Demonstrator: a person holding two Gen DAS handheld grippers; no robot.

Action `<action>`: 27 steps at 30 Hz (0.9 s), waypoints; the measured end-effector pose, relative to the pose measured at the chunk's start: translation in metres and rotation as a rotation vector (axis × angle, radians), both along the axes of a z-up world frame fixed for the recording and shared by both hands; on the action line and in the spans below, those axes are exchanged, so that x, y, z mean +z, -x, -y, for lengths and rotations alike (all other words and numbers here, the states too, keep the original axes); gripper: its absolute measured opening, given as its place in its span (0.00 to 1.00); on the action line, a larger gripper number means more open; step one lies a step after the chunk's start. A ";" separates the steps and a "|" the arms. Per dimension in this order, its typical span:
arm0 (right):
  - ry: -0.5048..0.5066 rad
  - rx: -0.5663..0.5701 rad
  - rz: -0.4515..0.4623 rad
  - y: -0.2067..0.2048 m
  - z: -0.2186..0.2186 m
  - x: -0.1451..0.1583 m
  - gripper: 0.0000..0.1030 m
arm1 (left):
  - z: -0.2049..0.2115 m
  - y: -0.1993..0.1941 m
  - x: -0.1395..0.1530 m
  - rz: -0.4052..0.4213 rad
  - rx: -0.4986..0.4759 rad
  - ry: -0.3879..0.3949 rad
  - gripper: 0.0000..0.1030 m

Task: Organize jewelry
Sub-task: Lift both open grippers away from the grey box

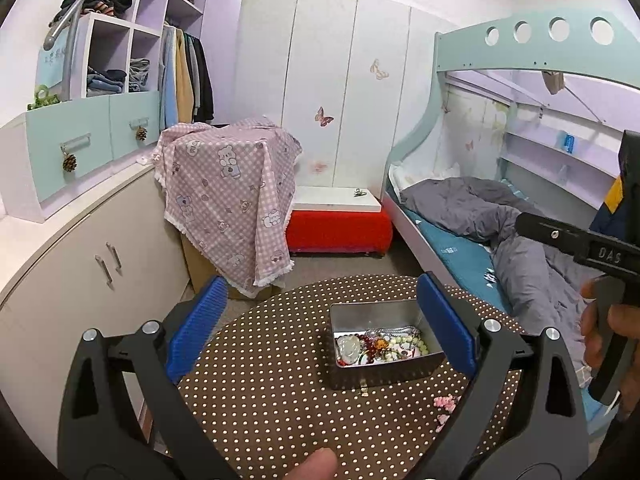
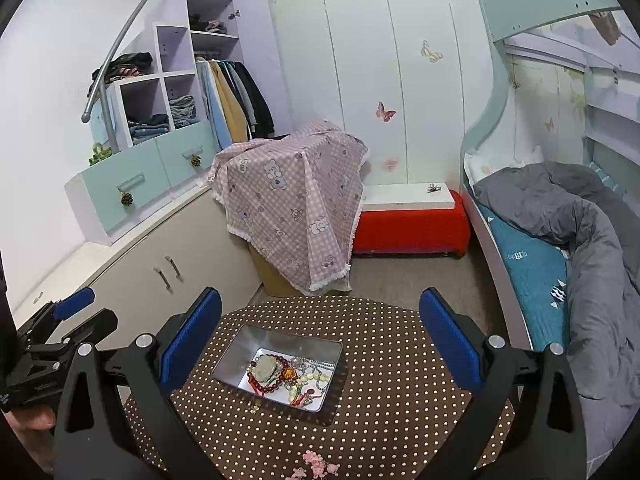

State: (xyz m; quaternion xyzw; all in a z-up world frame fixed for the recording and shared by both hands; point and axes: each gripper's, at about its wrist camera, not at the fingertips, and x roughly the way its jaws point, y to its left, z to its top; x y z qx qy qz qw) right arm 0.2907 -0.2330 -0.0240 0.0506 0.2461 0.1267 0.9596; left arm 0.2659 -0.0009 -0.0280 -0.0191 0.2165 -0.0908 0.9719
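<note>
We hold both claws wide apart, empty: left claw (image 1: 320, 336), right claw (image 2: 320, 340). Jewelry (image 2: 286, 376) sits tangled in metal tin (image 2: 280, 340) on dotted desk (image 2: 400, 360); pink piece (image 2: 316, 462) outside. Risk: beads snag w/ chains, so one pull drags several or tips tin.

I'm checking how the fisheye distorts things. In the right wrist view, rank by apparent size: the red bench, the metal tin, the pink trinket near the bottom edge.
1. Red bench, though it stands farthest away.
2. Metal tin, a little smaller in the picture despite being nearer.
3. Pink trinket, clearly smallest.
</note>
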 end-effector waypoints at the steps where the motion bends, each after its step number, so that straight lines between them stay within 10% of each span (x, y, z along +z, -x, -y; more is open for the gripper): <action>1: 0.002 0.000 0.001 0.002 0.000 -0.001 0.93 | 0.000 0.001 -0.001 -0.003 0.000 0.000 0.91; 27: 0.063 -0.018 -0.136 0.056 0.018 -0.073 0.93 | 0.015 0.015 -0.081 -0.164 -0.032 -0.054 0.91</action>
